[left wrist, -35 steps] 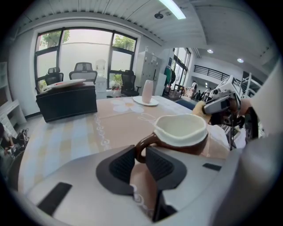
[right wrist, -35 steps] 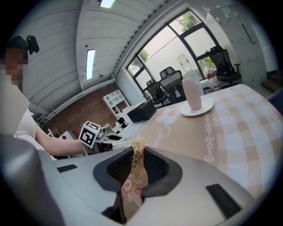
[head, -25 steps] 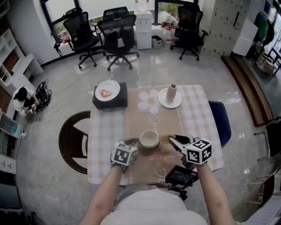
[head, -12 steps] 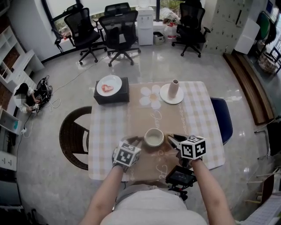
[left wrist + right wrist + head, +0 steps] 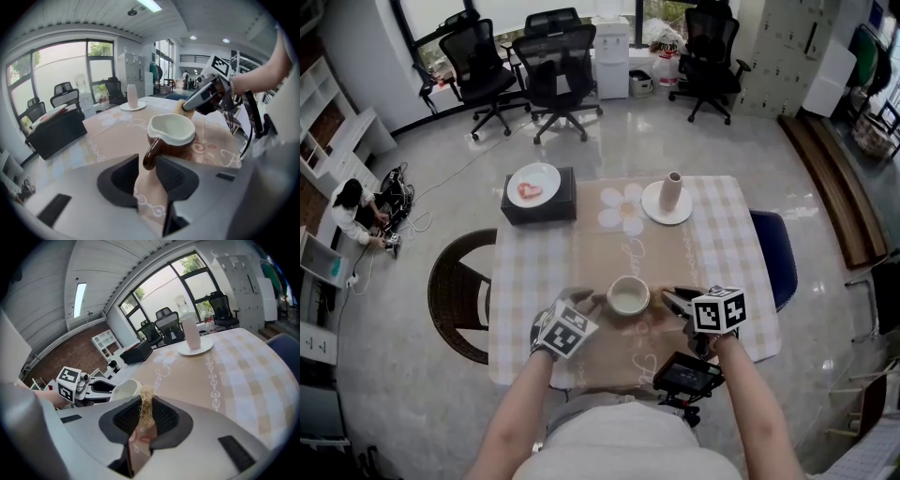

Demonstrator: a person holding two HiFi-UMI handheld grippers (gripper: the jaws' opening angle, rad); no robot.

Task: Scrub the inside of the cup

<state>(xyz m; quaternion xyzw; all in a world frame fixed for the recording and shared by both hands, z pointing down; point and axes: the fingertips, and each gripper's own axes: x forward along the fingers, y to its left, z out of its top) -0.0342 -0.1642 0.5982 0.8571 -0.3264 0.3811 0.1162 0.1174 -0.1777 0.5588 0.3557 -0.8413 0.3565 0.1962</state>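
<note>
The brown ceramic cup [image 5: 628,295] with a cream-white inside stands upright on the tan runner [image 5: 623,248] of the bench [image 5: 520,281], close to the edge nearest the person. Its curved brown handle [image 5: 150,157] points toward the left gripper [image 5: 591,303].

In the left gripper view the handle's lower end lies between the jaws. It sits close against one jaw, with a slim gap at the other. These jaws have just been opening and stand partly apart round the handle rather than clamped on it.

The right gripper [image 5: 668,298] hovers just beside the cup on the side opposite the handle, angled down at the rim. Its jaws are closed on a straw-coloured fibrous scrubber [image 5: 146,411], and a tuft of it sticks out past the jaw tips. That tuft is near the cup's rim [image 5: 125,389], but whether it touches cannot be told.

Beyond the cup, on the far side of the runner, a pale pink vase [image 5: 671,190] stands upright on a round white plate [image 5: 653,214]. Farther from the cup, to the far left, a black box [image 5: 534,208] carries a white dish [image 5: 546,174] with something red on it. A dark round chair [image 5: 455,300] is drawn up on the cup's left. A blue chair [image 5: 773,258] is on its right.
</note>
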